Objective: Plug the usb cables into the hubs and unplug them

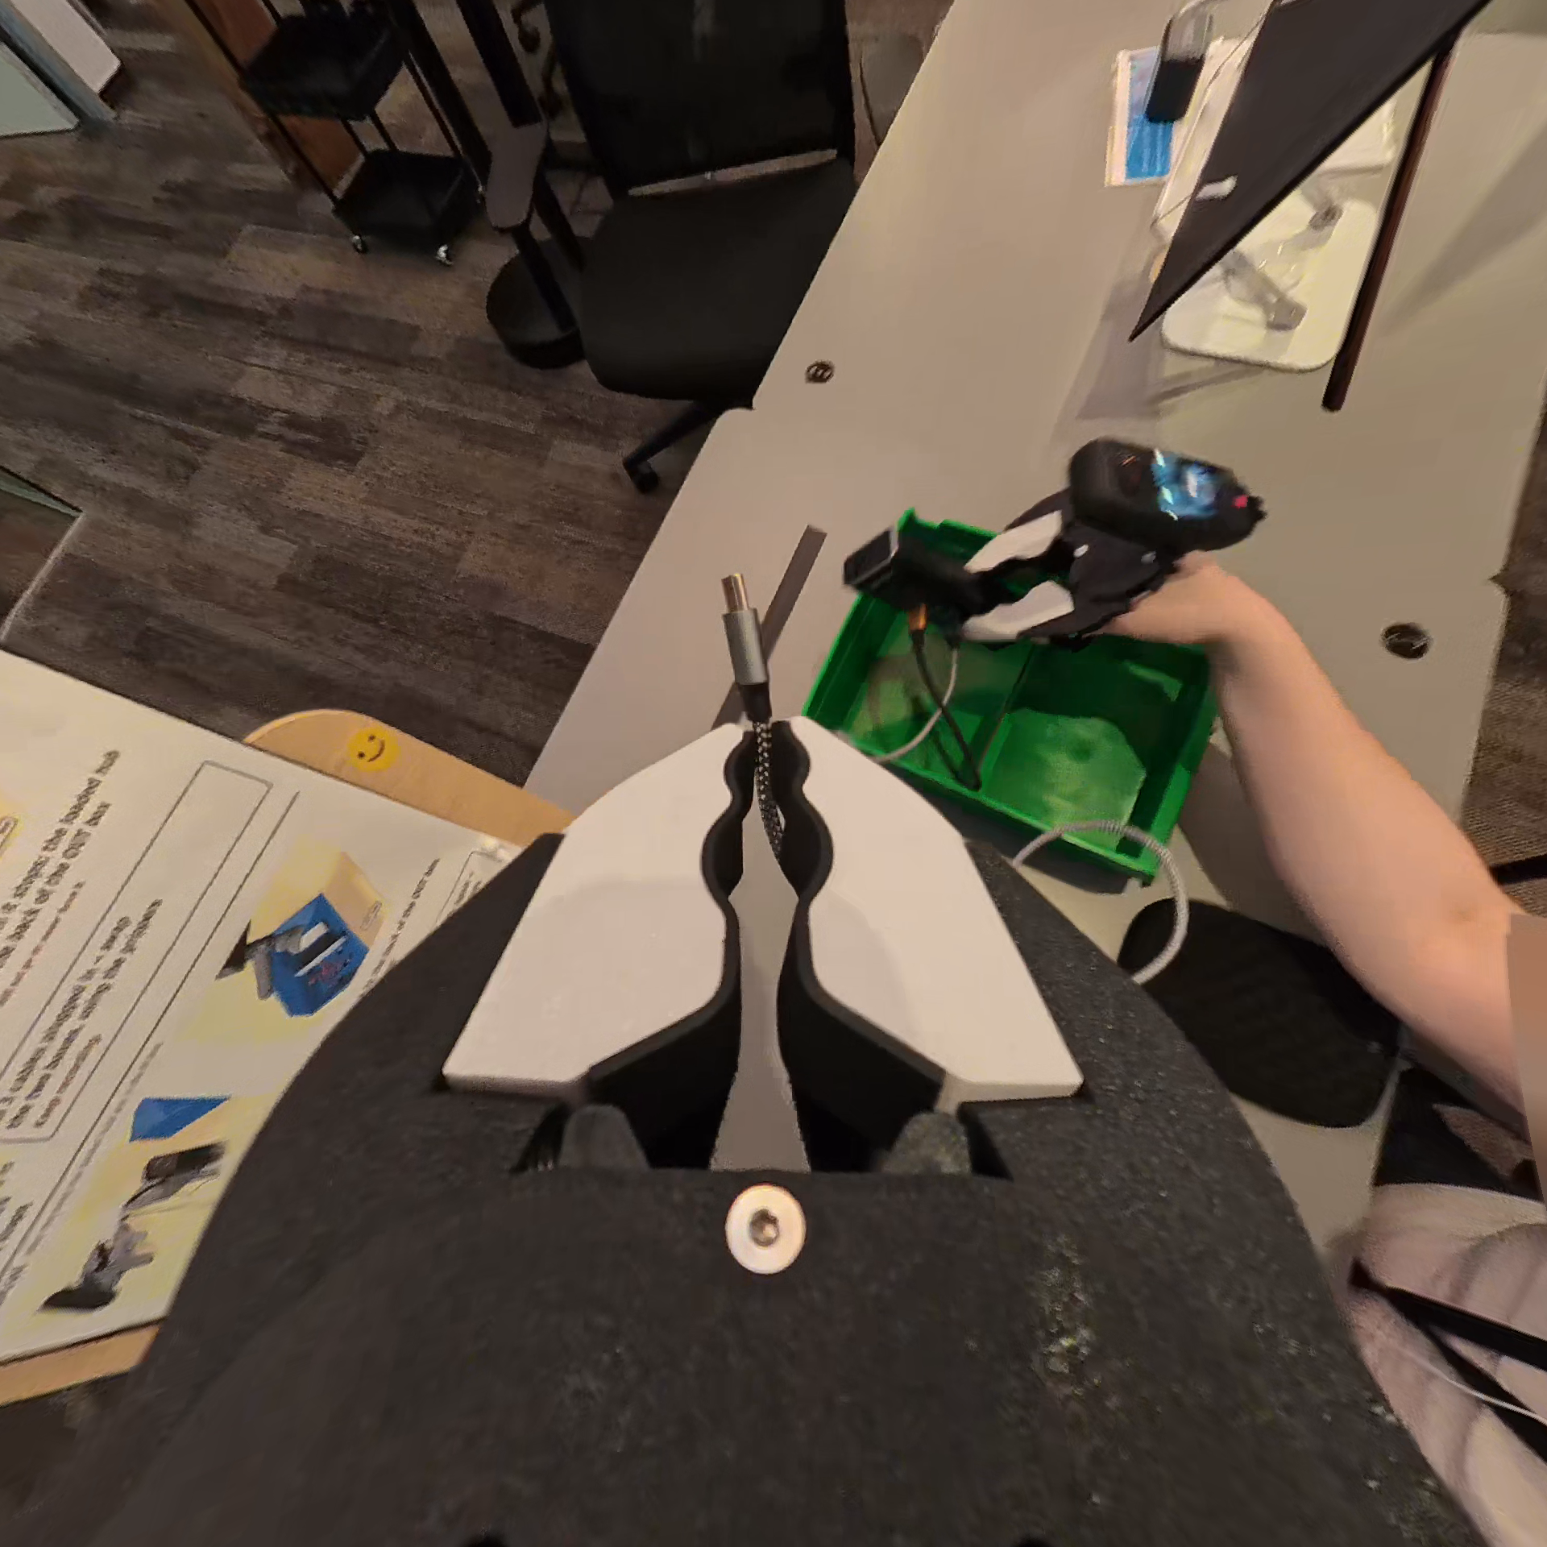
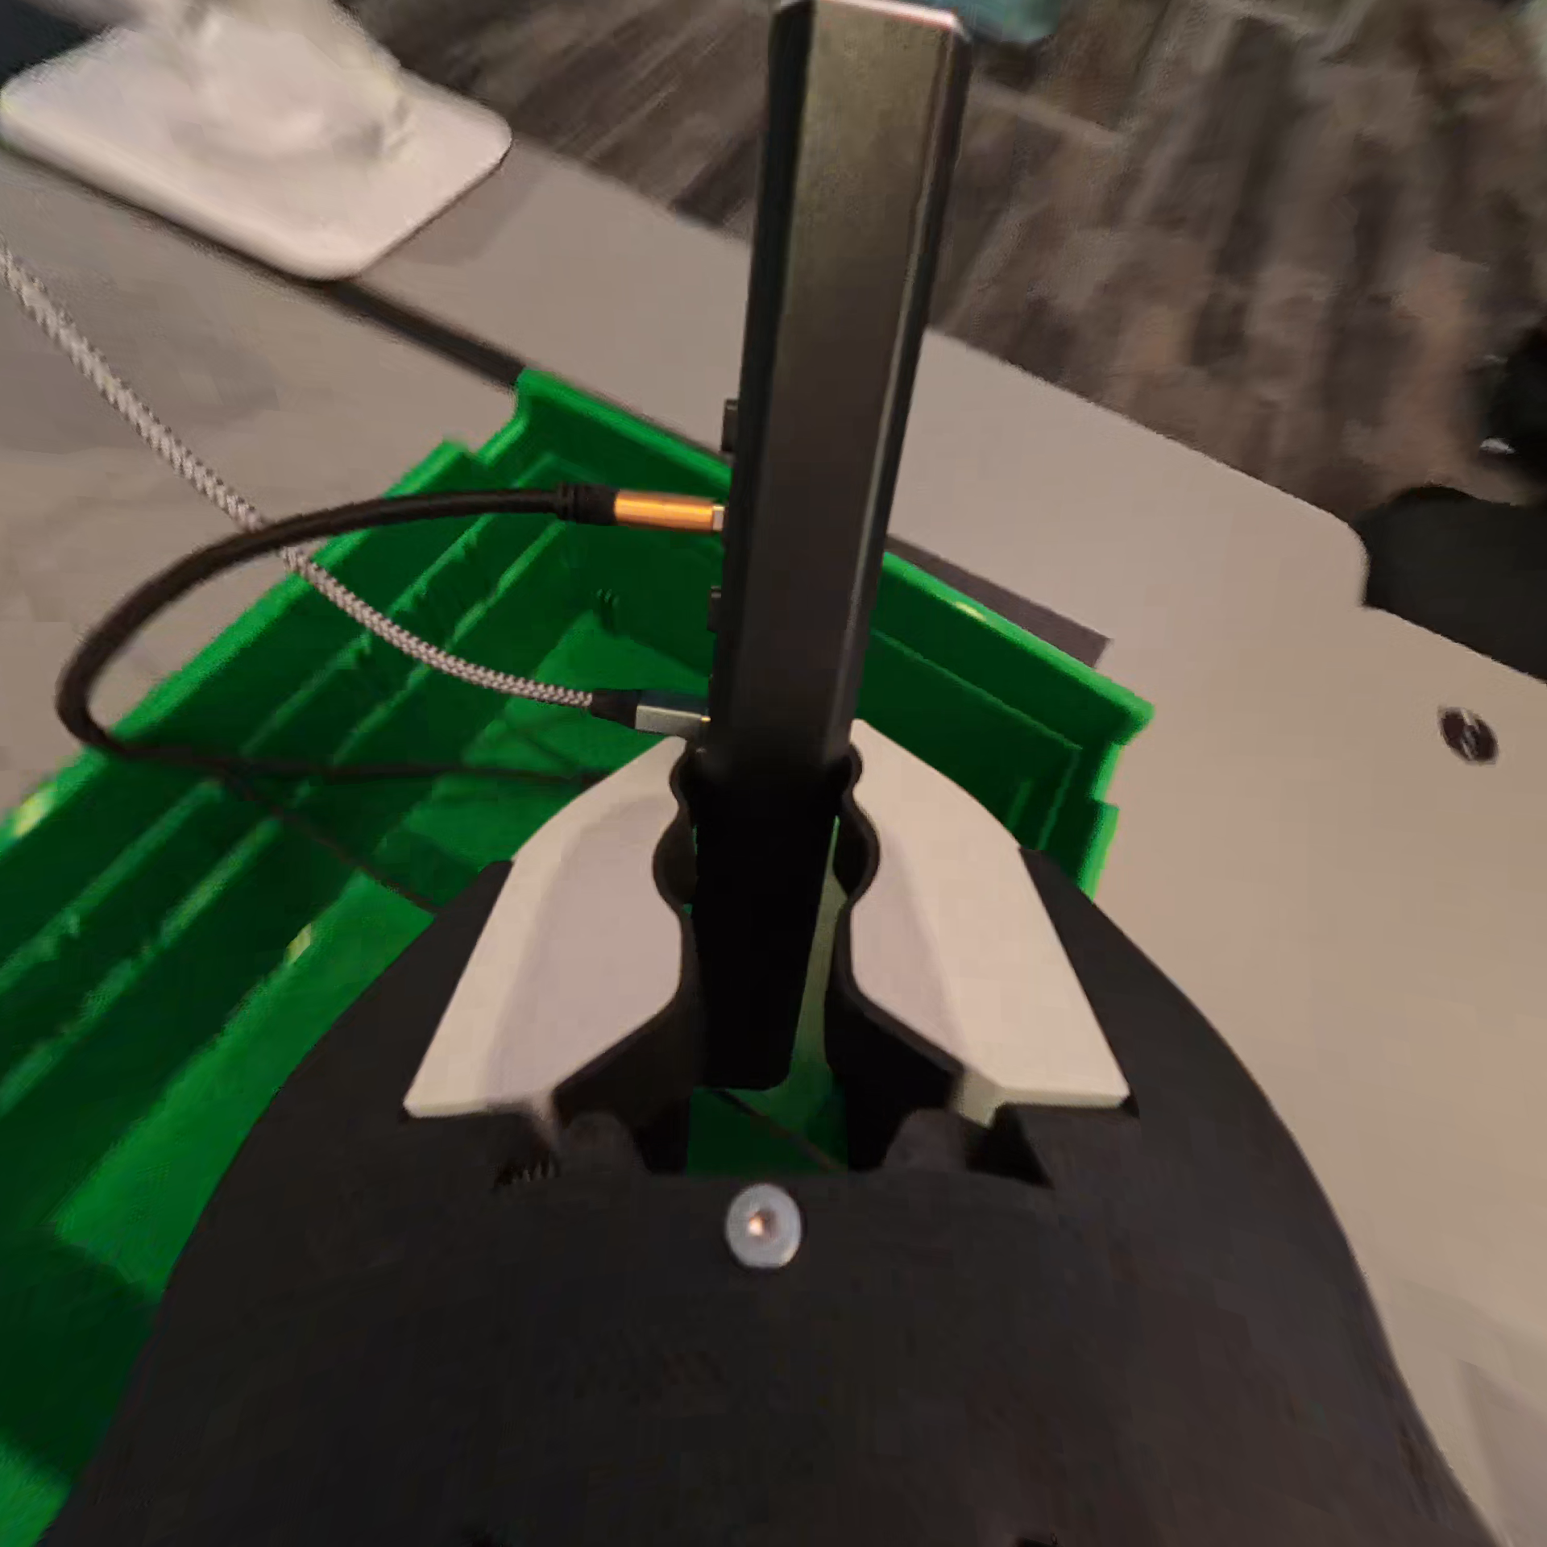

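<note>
My left gripper (image 1: 766, 732) is shut on a grey braided USB cable (image 1: 768, 791); its silver plug (image 1: 745, 640) sticks out past the fingertips, in the air left of the green tray (image 1: 1080, 753). My right gripper (image 2: 766, 766) is shut on a dark grey USB hub (image 2: 845, 402), held upright over the green tray (image 2: 251, 837). Two cables are plugged into the hub's left side: a black one with a gold plug (image 2: 665, 509) and a grey braided one with a silver plug (image 2: 661, 716). In the left wrist view the right gripper (image 1: 912, 578) shows over the tray with the hub.
A grey table (image 1: 963, 293) holds the tray; a white stand base (image 2: 251, 151) and a black panel (image 1: 1306, 142) are at the back. A printed instruction sheet (image 1: 167, 963) lies on a wooden surface at left. A black office chair (image 1: 695, 251) stands on the floor. One gripper's finger ends stand about 40 cm off the other's.
</note>
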A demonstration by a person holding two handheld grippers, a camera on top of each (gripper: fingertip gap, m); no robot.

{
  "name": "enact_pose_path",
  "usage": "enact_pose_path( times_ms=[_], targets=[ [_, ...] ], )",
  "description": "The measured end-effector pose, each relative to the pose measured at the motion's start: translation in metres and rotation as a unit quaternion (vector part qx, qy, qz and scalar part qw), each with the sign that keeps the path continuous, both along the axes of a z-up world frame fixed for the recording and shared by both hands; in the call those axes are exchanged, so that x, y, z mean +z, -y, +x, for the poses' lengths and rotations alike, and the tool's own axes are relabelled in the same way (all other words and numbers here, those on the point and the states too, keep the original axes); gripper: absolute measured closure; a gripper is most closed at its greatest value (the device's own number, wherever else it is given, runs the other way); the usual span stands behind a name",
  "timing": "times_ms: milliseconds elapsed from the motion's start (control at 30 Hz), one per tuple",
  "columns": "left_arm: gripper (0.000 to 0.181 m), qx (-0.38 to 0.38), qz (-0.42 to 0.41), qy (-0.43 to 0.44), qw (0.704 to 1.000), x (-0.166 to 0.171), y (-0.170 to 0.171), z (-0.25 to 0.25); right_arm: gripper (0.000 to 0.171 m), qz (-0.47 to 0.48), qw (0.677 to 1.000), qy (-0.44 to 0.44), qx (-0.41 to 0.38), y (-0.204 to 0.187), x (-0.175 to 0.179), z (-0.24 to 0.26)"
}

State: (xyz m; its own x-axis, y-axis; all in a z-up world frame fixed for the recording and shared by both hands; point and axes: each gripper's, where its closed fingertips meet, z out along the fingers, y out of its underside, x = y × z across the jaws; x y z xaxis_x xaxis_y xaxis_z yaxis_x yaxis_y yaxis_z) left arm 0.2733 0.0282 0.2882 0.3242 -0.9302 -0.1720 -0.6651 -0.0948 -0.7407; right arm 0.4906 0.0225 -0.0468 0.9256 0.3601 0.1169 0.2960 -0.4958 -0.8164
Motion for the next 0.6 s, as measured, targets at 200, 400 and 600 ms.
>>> enact_pose_path(
  times_ms=[200,400,600],
  targets=[
    [0.178,-0.011,-0.076,0.037,0.996,0.002,-0.013,0.030,0.141,-0.166,0.959,0.160,0.164,0.006,-0.033,0.016],
    [0.178,-0.042,-0.108,0.026,0.993,-0.016,-0.010,0.077,0.140,-0.265,0.912,0.189,0.250,0.000,-0.070,0.015],
    [0.178,-0.067,-0.120,0.023,0.990,-0.032,-0.007,0.099,0.138,-0.324,0.901,0.169,0.233,0.000,-0.089,0.016]
  ],
)
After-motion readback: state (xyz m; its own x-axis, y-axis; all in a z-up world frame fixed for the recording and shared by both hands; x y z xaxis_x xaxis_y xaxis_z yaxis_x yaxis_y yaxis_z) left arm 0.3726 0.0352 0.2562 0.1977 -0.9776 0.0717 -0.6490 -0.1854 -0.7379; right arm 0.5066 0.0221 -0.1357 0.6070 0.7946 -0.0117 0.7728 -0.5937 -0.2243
